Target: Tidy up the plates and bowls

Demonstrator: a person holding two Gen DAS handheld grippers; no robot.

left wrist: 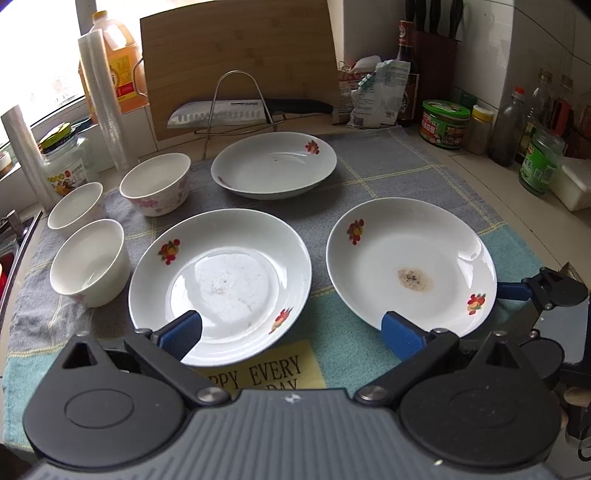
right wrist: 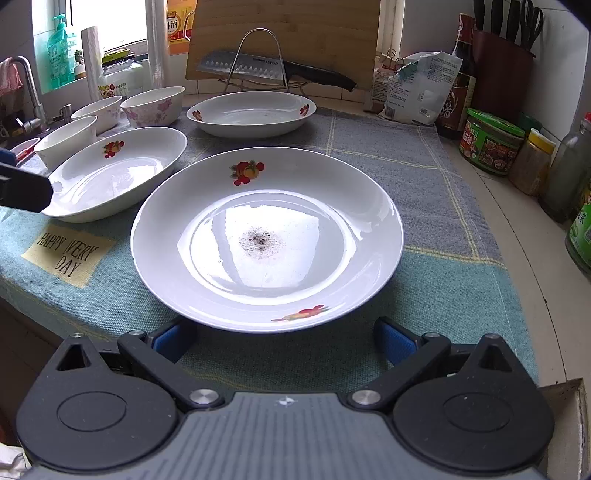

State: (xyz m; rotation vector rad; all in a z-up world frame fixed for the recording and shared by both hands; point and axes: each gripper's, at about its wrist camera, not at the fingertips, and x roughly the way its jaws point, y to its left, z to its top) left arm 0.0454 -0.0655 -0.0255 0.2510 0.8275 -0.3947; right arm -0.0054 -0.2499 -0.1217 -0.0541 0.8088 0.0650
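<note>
Three white plates and three bowls lie separate, upright.

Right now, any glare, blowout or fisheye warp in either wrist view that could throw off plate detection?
Left wrist: window blown out at upper left; soft glare patch in the near-left plate; counter edges bow with the fisheye. Right wrist: strong bright reflection across the stained plate around its dark residue; window overexposed; corners vignetted black. Both views are sharp, with no motion blur.

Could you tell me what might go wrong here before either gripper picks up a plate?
The stained plate carries dark residue that could soil any plate stacked on it. The right gripper, open at its near rim, might tip a glossy, shallow dish. The bowls sit close beside the left plate, so sliding it could knock them.
</note>
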